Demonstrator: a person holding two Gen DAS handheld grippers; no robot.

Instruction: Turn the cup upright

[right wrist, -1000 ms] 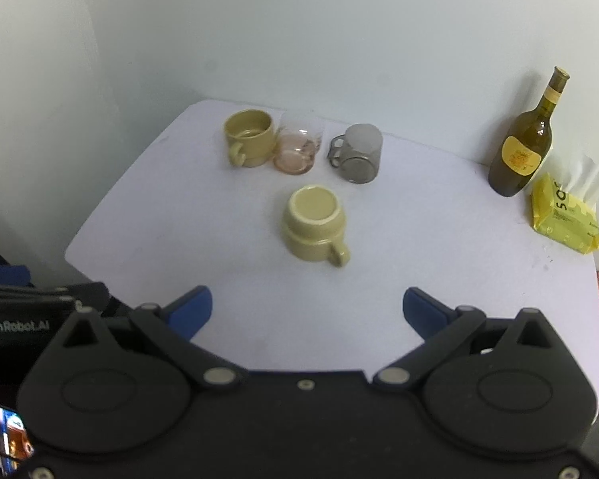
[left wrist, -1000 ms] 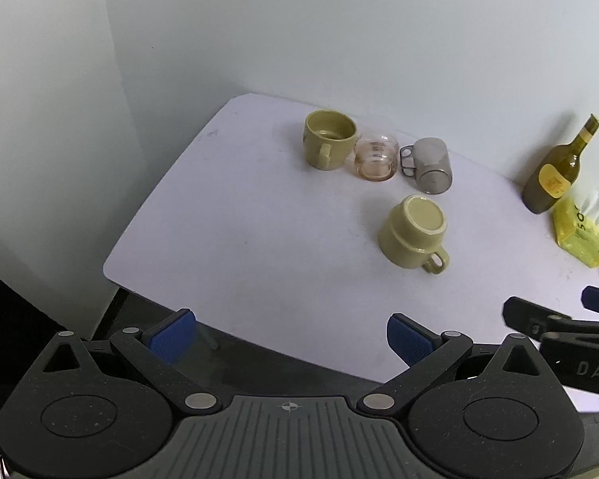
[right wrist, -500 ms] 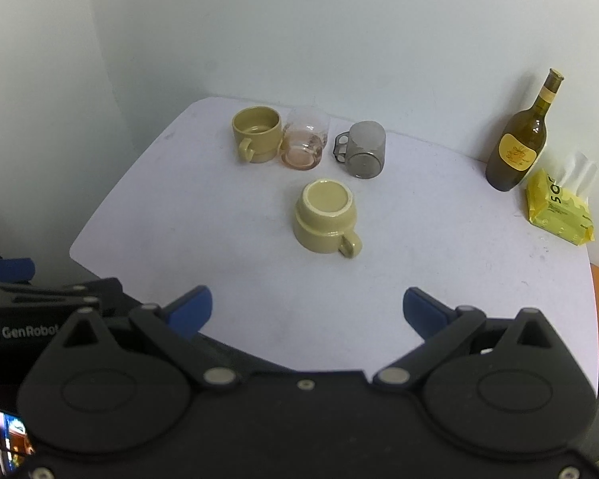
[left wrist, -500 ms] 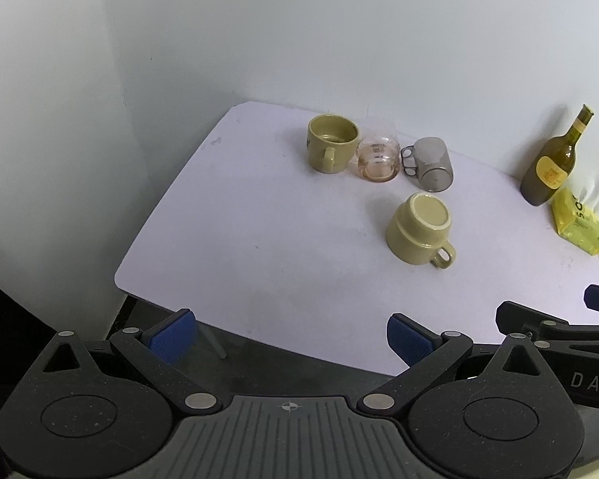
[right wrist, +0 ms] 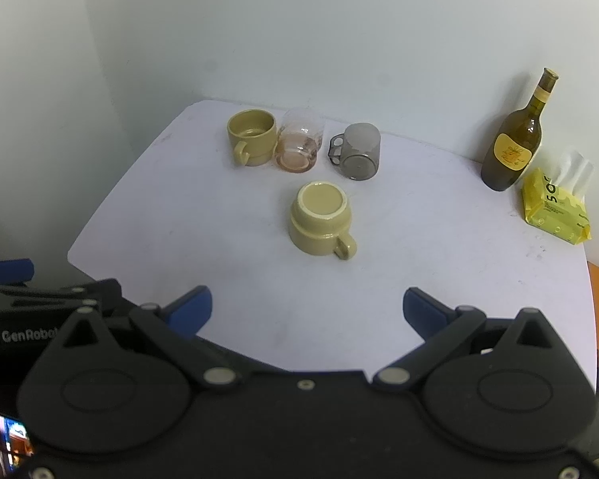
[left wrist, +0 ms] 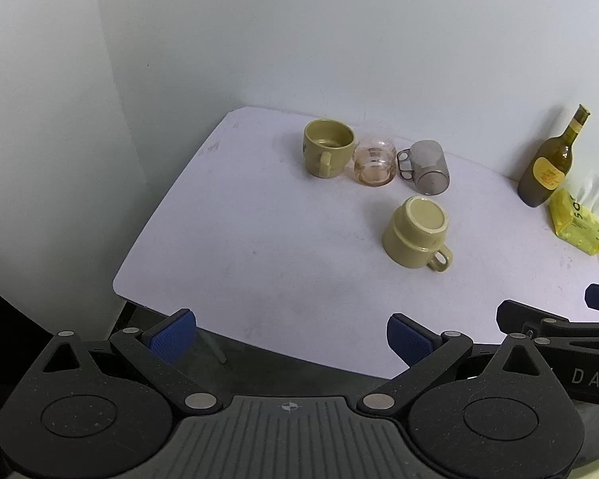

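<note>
On table (right wrist: pixel 219 247): cup (right wrist: pixel 319 219) upside down.

front of upturned cup (right wrist: pixel 320 219): bare table (right wrist: pixel 219 247) | behind: grey mug (right wrist: pixel 359 151)

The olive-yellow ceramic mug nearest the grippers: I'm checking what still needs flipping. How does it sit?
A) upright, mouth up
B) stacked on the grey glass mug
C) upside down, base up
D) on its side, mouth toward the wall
C: the olive-yellow ceramic mug shows its flat base ring on top, alone on the white table, handle toward the near right.
</note>
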